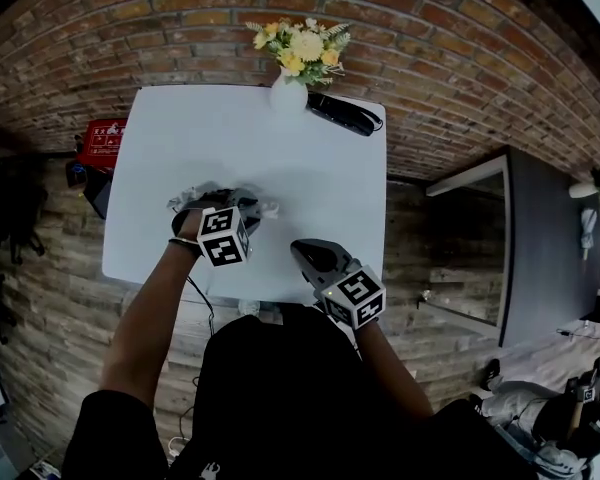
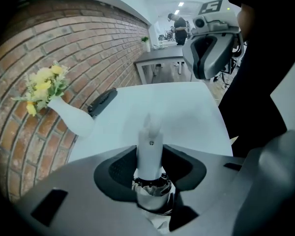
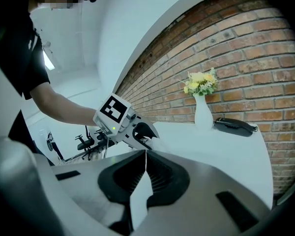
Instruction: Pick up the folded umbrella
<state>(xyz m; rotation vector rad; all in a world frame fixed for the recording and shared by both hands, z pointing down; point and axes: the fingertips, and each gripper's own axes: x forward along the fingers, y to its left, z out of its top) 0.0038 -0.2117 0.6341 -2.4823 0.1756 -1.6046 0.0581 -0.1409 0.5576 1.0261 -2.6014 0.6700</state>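
Right gripper (image 3: pixel 145 161): jaws together, empty, at the near edge of the table (image 1: pixel 310 178)
Left gripper (image 2: pixel 150 163): clamped on the umbrella (image 2: pixel 149 141), white handle jutting forward, silver canopy bunched at the pads; umbrella seemingly just clear of the table
Beyond: vase (image 1: pixel 288 93), black case (image 1: pixel 342 114)
Status: grasp made; only lifting clear seems left

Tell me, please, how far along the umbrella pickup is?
Done: the left gripper grips the umbrella by its handle. In hand: lifting it from the white table; I cannot tell whether it is clear. Left: getting it well clear. The right gripper is shut, empty.
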